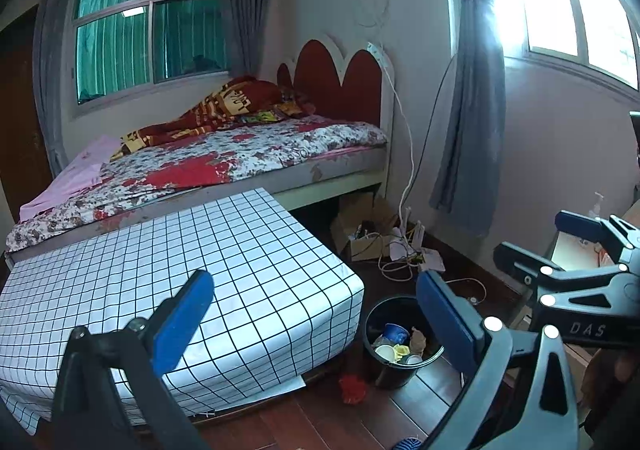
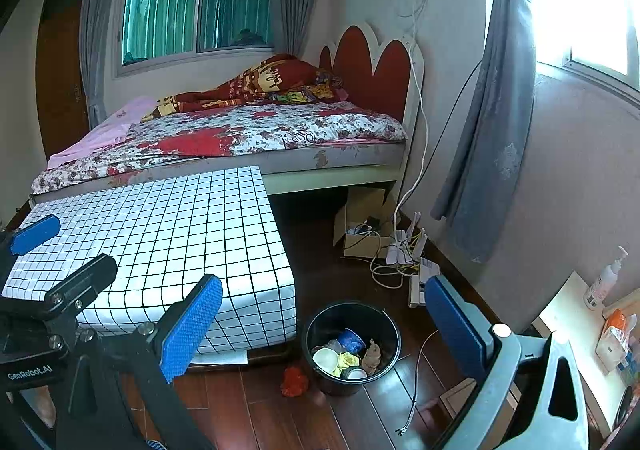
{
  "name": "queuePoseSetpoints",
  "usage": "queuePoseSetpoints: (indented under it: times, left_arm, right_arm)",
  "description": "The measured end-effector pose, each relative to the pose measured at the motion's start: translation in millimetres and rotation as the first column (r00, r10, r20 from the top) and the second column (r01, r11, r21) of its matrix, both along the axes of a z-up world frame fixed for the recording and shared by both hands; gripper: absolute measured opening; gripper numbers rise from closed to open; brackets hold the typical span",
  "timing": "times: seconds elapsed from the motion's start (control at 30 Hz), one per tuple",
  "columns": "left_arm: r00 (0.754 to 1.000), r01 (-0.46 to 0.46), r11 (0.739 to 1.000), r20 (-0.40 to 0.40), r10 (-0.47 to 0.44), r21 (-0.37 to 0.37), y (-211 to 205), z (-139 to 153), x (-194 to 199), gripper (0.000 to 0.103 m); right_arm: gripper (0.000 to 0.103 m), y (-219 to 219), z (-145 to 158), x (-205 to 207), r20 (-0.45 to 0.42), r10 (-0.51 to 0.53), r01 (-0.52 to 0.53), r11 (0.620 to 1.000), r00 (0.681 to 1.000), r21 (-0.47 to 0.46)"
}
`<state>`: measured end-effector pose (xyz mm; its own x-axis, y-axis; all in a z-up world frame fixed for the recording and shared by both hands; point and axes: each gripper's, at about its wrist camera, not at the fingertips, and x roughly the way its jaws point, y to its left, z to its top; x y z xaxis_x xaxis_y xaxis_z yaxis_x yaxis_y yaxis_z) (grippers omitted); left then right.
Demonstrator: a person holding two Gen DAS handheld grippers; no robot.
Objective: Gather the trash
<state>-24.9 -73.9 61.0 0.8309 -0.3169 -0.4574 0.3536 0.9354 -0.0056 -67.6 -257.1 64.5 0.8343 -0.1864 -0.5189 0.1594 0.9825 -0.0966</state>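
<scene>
- The floor was dark reddish-brown wooden planking [image 2: 280,422], in a bedroom with pale walls, grey curtains [image 2: 492,122] and two windows, the right one blown out by daylight.
- A bed with a red-and-white scalloped headboard [image 2: 376,66] stood against the far wall, covered by a floral red, white and grey spread [image 2: 240,138], with a crumpled red patterned blanket [image 2: 264,84] near the pillows.
- In front of the bed sat a low block covered in a white cloth with a black grid [image 2: 168,234].
- A round black plastic bucket [image 2: 320,324] stood on the floor just beside the right front corner of that block; it held the collected trash [image 2: 344,356]: a blue cup, white cups, a yellow crumpled piece and a brownish wad.
- A crumpled red-orange scrap [image 2: 295,381] lay on the floor, just beside the bucket on its left, outside it.
- An open cardboard box [image 2: 360,222] and a tangle of white cables [image 2: 392,270] lay by the bed's foot near the wall.
- The left gripper [image 1: 316,314] pointed somewhat downward above the bucket, its blue-padded fingers spread wide with nothing between them.
- The right gripper [image 2: 324,322] was angled downward too, its blue pads wide apart and empty, the bucket showing on the floor between them.
</scene>
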Motion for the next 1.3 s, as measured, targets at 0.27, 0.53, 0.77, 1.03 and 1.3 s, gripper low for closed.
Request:
queuePoseSetpoints:
  times: [0.27, 0.53, 0.77, 1.03, 1.3]
  left_arm:
    - [1.000, 0.005, 1.000, -0.005, -0.005, 0.002, -5.2, -0.9, -2.1, 0.102]
    - [1.000, 0.005, 1.000, -0.006, -0.005, 0.002, -8.2, -0.7, -3.1, 0.102]
    - [1.000, 0.010, 1.000, -0.001, -0.010, 0.005, -9.6, -1.5, -3.8, 0.102]
    - [1.000, 0.006, 1.000, 0.002, -0.006, 0.006, -7.7, -2.2, -2.9, 0.102]
    - [1.000, 0.021, 1.000, 0.005, -0.021, 0.011, -8.7, -1.1, -3.5, 0.102]
  right_arm:
    - [0.102, -2.4, 1.0, 0.0, -0.003, -0.001, 0.001, 1.000, 1.000, 0.005]
    - [0.102, -3.4, -2.1, -1.1, -0.003, -0.011, 0.011, 1.000, 1.000, 0.010]
    - [0.102, -2.6, -2.4, -2.4, -0.003, -0.013, 0.013, 1.000, 1.000, 0.011]
    - [0.102, -0.9, -2.6, -2.9, -0.005, -0.013, 0.013, 1.000, 1.000, 0.013]
    - [0.102, -0.3, -4.7, -4.1, -0.006, -0.016, 0.016, 1.000, 1.000, 0.014]
